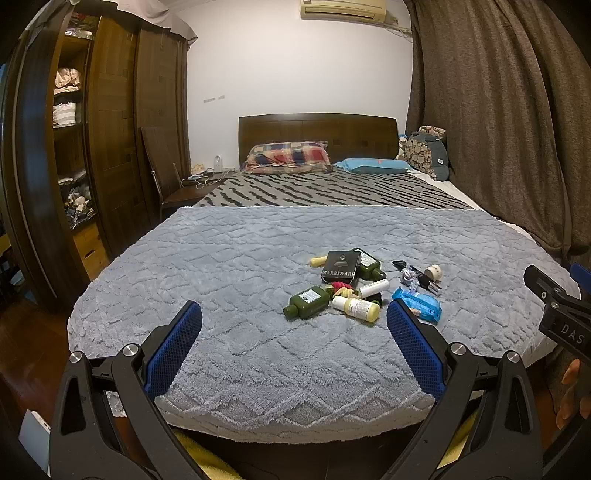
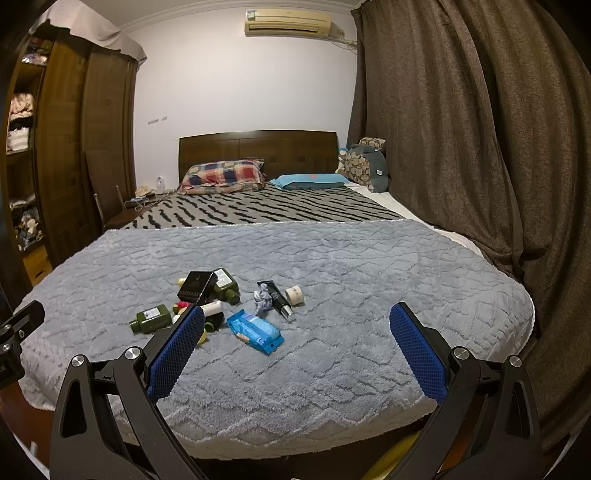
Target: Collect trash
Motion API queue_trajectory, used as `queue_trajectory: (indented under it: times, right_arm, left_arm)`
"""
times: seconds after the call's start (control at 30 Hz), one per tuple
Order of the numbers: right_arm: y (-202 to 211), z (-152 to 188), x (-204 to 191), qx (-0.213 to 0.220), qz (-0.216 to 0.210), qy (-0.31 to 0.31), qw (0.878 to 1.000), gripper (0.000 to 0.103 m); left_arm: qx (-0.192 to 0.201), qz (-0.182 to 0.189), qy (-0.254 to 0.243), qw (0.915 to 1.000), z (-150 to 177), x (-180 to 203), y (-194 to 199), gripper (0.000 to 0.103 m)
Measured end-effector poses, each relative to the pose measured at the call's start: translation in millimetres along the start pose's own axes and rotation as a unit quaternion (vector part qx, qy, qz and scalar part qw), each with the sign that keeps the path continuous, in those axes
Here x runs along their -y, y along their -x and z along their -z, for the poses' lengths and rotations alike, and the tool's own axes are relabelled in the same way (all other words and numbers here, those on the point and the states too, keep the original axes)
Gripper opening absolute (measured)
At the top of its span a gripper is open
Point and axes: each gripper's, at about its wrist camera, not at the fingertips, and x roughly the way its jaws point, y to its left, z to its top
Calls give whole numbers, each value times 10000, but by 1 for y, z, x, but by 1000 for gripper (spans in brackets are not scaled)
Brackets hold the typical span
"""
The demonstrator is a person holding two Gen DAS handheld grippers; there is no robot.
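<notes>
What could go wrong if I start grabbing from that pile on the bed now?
1. The items overlap: the black box lies on a green bottle, so pulling one may roll the others.
2. The grey blanket is plush; fingers could snag it.
3. Both the left gripper and right gripper are open near the blue wipes pack and might collide.

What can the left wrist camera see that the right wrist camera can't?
Only the left wrist view shows a person's fingers holding the right gripper's handle, and the whole yellow-capped white bottle. Only the right wrist view shows the full width of the air conditioner. Both share the grey blanket, blue wipes pack, black box, green bottles and plaid pillow. Both grippers, left and right, are open.
</notes>
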Motion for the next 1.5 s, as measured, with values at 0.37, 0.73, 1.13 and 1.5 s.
queue_trajectory:
  times: [0.37, 0.73, 1.13, 1.5]
  right_arm:
    - [0, 0, 0, -1, 0, -1, 10000, 101]
    - [1, 0, 1, 62, -112, -99, 9999, 101]
    - [-40, 23, -10, -116, -92, 130, 9998, 100]
    - [-129, 62, -11, -1216, -522, 8, 9912, 100]
  left_arm:
    - [10, 5, 0, 10000, 0, 0, 1, 95]
    - [-23, 19, 32, 10000, -1, 0, 0, 95]
    - [-475, 117, -65, 9988, 22, -8, -46, 95]
    - [-996, 259, -80, 9947, 45, -22, -130, 95]
